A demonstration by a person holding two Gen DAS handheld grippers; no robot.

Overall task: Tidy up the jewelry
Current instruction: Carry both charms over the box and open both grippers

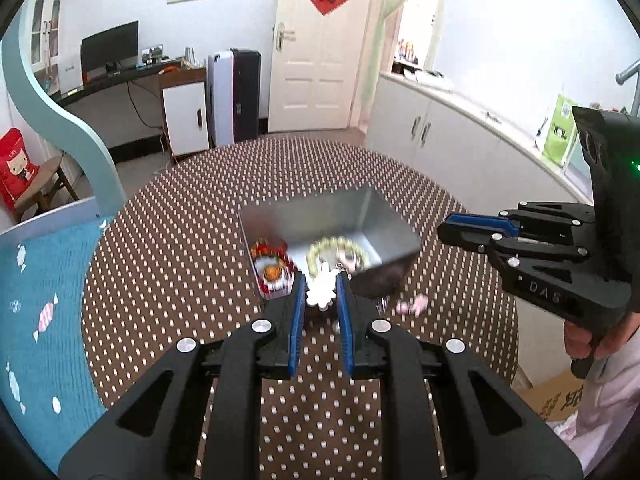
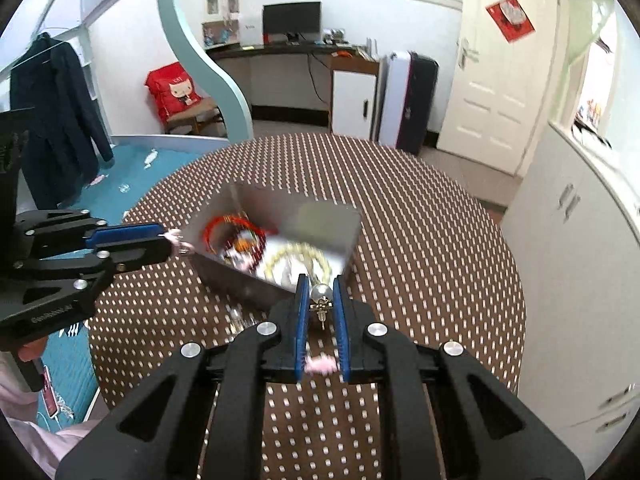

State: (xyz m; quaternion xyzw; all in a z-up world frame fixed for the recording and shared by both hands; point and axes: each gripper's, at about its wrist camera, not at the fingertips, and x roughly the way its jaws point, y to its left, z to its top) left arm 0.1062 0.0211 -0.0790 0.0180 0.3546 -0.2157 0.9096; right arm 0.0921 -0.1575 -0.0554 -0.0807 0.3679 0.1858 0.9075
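An open metal box (image 1: 304,216) (image 2: 288,208) stands on the round dotted table (image 1: 180,260) (image 2: 420,240). In it lie a red bracelet (image 1: 268,250) (image 2: 228,224) and a yellow bead bracelet (image 1: 336,246) (image 2: 296,256), both blurred. My left gripper (image 1: 321,284) (image 2: 166,240) is shut on a white flower-shaped piece (image 1: 320,294) at the box's near edge. Over the box's near right corner, my right gripper (image 2: 320,284) (image 1: 442,234) is shut on a pearl earring (image 2: 322,298). A small pink piece (image 1: 414,306) (image 2: 320,364) lies on the table in front of the box.
A teal quilt with a candy print (image 1: 40,300) borders the table on the left. White cabinets (image 1: 440,148) (image 2: 580,240) run along the right. A hand (image 1: 580,344) holds the right gripper's handle. Something small and shiny (image 2: 236,316) lies by the box's front.
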